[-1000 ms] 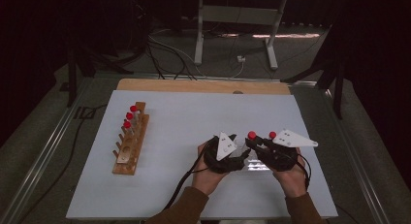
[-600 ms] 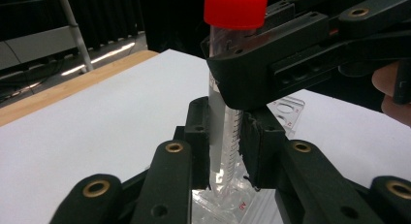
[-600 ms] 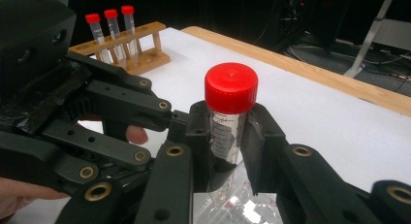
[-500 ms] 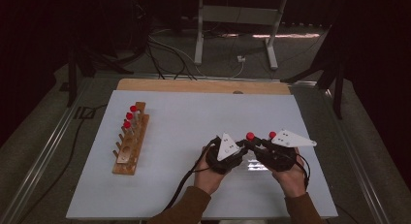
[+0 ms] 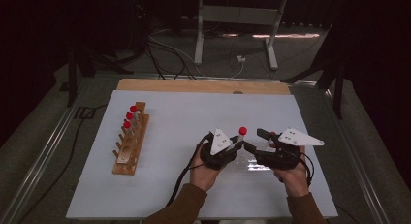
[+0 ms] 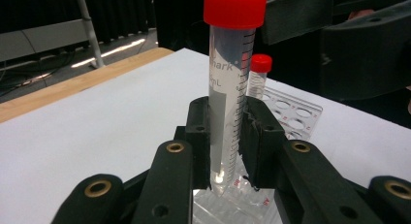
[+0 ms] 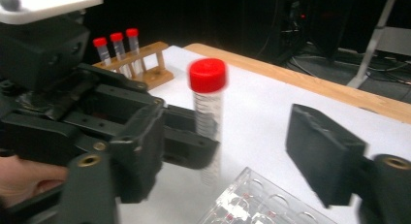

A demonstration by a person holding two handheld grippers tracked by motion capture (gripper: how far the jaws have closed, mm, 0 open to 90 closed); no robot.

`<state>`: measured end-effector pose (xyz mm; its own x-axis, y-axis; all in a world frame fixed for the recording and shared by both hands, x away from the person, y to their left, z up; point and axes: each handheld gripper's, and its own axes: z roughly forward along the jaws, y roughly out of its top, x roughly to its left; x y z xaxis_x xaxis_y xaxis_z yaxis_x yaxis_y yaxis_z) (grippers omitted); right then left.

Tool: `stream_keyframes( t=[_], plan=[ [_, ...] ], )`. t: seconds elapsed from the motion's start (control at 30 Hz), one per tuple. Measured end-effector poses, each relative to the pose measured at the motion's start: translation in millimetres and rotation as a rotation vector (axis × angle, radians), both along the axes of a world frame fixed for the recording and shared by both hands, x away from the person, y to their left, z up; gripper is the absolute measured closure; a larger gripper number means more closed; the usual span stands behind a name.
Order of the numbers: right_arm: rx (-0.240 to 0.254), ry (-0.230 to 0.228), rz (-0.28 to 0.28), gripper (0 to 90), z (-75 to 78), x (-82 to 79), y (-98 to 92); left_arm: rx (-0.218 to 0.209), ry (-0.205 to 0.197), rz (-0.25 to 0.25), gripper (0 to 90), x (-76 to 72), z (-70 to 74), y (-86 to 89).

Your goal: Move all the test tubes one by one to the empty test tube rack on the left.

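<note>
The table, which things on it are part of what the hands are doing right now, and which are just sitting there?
In use:
- left gripper, shut on the red-capped tube
- clear rack under it
- right gripper, open beside the tube

Sitting there:
- wooden rack with three capped tubes

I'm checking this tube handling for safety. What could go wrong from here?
The left hand-held gripper clamps the red-capped tube low on its body, so the tall top could tip. Its tip hangs just above the clear rack, where it might miss a hole. The open right hand-held gripper sits close and could bump it.
</note>
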<state>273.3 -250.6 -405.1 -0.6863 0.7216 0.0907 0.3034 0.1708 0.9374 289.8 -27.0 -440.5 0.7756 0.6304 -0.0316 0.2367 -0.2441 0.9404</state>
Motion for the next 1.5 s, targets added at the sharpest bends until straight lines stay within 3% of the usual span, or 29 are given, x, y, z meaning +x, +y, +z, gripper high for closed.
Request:
stream_keyframes(
  t=[0.17, 0.53, 1.1, 1.5],
  plan=[
    [0.0, 0.005, -0.032, 14.6, 0.1, 1.3, -2.7, -0.01, 0.001, 0.025, 76.1, 1.8, 3.4, 12.3],
    [-0.006, 0.025, -0.082, 1.7, -6.1, 7.3, -13.4, -0.034, -0.001, 0.078, 76.1, 2.9, 13.0, 43.8],
    [0.0, 0.024, -0.138, 0.0, -7.0, 9.0, -25.8, -0.064, 0.0, 0.166, 76.1, 2.6, 20.4, 95.0],
    [0.01, 0.022, -0.148, 0.0, -5.9, 8.7, -31.2, -0.074, -0.01, 0.227, 76.0, 0.5, 25.3, 130.7]
  ],
)
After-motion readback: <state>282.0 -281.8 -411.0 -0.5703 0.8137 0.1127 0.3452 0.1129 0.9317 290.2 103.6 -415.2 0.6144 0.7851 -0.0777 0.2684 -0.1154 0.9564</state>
